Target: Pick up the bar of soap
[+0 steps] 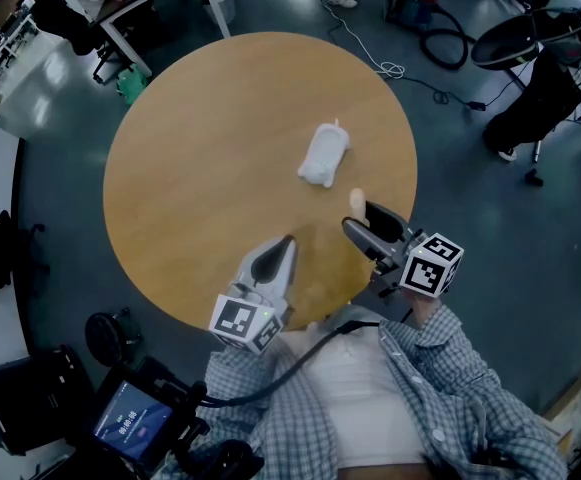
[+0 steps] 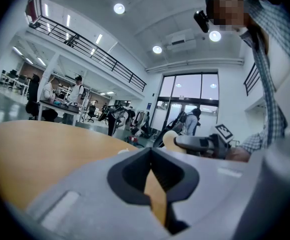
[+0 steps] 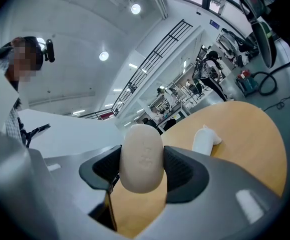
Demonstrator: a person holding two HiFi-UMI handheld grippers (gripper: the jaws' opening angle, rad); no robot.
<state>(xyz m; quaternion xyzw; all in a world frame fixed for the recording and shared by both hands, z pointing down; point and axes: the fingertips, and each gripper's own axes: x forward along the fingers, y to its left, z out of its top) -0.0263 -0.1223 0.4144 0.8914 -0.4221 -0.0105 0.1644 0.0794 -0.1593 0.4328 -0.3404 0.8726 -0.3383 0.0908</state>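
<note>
Open-plan hall w/ glossy grey floor [image 1: 440,168], round wooden worktop [image 1: 190,168] at centre: the right gripper [image 1: 362,218], held level over the worktop's near right edge, has its jaws closed on the bar of soap [image 3: 142,156], the pale rounded bar pinched across its narrow sides btwn the dark pads and rising past them. Bare wood shows under the bar in the right gripper view, so the pick-up looks prob. done, w/ the soap clear of the surface. The left gripper [image 1: 282,246] hangs over the near edge, jaws together w/ nothing btwn them. A white pouch-like bundle [image 1: 324,155] lies nr the worktop's middle, well apart from both grippers. Risk from here: the bar looks smooth and curved, so a harder squeeze could squirt it forward out of the jaws, and any slackening would let it drop. Held this close to the rim, a lost bar could strike the edge and go on to the floor rather than land on the wood. A quick swing or tilt of the hand would add to that, esp. w/ the hold so nr the tips
</note>
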